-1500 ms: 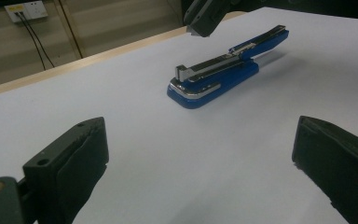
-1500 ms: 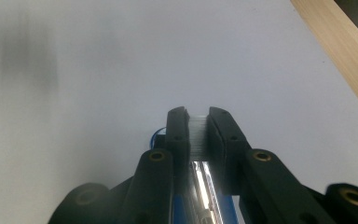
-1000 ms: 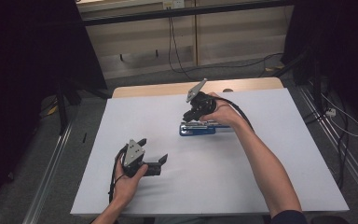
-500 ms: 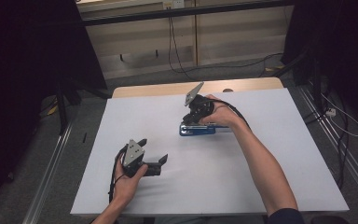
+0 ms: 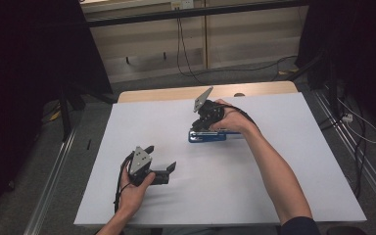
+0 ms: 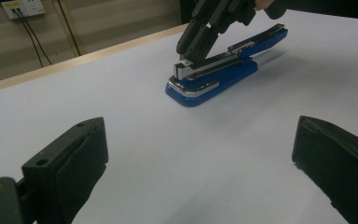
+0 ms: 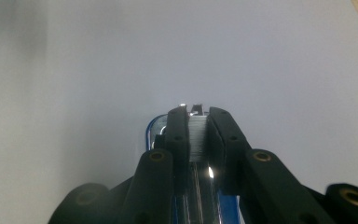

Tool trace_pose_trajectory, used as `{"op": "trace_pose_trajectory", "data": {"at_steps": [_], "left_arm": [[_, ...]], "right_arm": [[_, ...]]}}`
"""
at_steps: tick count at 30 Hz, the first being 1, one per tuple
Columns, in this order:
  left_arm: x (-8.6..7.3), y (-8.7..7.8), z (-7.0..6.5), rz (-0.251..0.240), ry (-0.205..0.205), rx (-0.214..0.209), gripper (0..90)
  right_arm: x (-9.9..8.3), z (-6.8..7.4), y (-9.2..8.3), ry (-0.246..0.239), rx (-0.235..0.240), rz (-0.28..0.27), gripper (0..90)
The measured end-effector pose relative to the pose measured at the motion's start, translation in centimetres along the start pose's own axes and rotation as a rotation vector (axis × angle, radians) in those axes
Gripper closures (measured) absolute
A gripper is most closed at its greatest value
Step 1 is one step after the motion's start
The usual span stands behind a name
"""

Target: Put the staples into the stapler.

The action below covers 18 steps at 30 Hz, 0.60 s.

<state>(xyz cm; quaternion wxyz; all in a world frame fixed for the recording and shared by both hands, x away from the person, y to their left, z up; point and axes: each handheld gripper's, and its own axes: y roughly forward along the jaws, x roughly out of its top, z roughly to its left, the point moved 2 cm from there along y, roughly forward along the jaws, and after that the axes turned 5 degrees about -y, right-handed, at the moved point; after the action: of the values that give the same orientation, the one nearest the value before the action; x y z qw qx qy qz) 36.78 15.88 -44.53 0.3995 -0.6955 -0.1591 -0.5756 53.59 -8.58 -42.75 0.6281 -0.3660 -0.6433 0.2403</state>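
Observation:
A blue stapler (image 5: 208, 137) with a silver metal magazine lies on the white table top (image 5: 284, 196), a little beyond the middle. My right gripper (image 5: 199, 126) comes down on its front end from above. In the right gripper view the jaws (image 7: 196, 126) are shut on the silver magazine, one pad on each side. The left gripper view shows the stapler (image 6: 223, 70) with the right gripper (image 6: 185, 55) at its nose. My left gripper (image 5: 160, 157) rests low at the near left of the table, open (image 6: 200, 163) with nothing between its fingers.
A strip of bare wood (image 5: 176, 93) runs along the table's far edge. Cables (image 5: 186, 54) trail over the floor behind it, and a wall socket (image 6: 21, 8) sits beyond. Metal rails (image 5: 54, 186) run along both sides of the table.
The right gripper has dipped slightly at the stapler's front. The stapler and the left gripper stay where they were.

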Motion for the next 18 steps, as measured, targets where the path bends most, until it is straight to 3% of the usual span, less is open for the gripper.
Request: {"op": "trace_pose_trajectory", "data": {"at_steps": [4, 18], "left_arm": [[-0.01, 0.02, -0.01, 0.001, -0.002, -0.001, 3.6], [-0.03, 0.05, 0.01, -0.001, -0.002, -0.001, 3.6]], "right_arm": [[-0.08, 0.08, 0.19, -0.012, 0.0, 0.02, 79.4], [0.27, 0.03, -0.08, -0.047, 0.003, 0.01, 79.4]]}}
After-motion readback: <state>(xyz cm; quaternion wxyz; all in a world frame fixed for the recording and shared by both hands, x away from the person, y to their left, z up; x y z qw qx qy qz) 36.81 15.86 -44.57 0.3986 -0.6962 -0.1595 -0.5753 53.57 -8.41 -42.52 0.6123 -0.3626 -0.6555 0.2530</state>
